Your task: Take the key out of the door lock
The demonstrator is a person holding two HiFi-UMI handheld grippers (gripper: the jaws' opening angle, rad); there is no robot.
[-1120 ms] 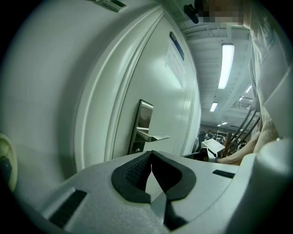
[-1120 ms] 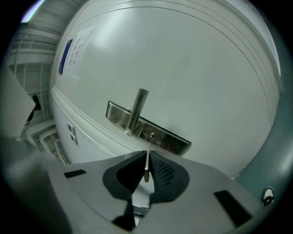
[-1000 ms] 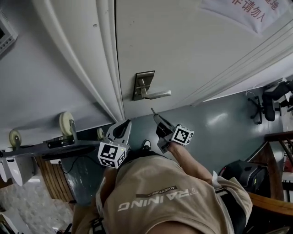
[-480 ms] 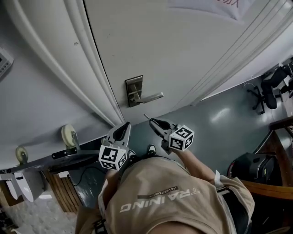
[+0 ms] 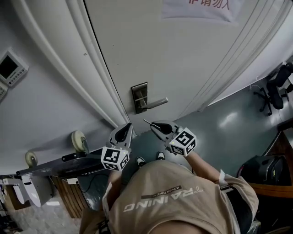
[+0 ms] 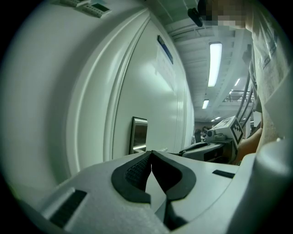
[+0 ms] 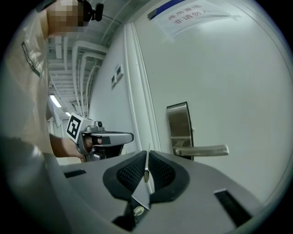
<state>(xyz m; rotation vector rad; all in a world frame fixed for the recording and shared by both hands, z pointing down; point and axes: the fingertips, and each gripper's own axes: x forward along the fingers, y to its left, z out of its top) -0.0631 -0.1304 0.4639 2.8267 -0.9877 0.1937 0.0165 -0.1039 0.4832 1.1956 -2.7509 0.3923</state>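
1. Nearest me, below the door, my left gripper [image 5: 127,125] has its jaws pressed together with nothing between them.
2. Just to its right, my right gripper [image 5: 154,124] is clamped on the key [image 5: 147,122]. The blade stands edge-on between the pads, and its tip pokes out past the jaw tips toward the door.
3. I see the key out of the lock, with a clear gap between it and the lock plate [image 5: 138,97].
4. Both grippers point at the door [image 5: 183,59], side by side and apart from each other.
5. Beyond them, the plate sits near the door's left edge, and the handle [image 5: 155,103] runs level from it to the right.
6. Farther up the door hangs a paper notice [image 5: 197,8] with red print that I cannot fully read.
7. Off to the right, a chair [image 5: 278,84] stands on the grey floor [image 5: 229,123].
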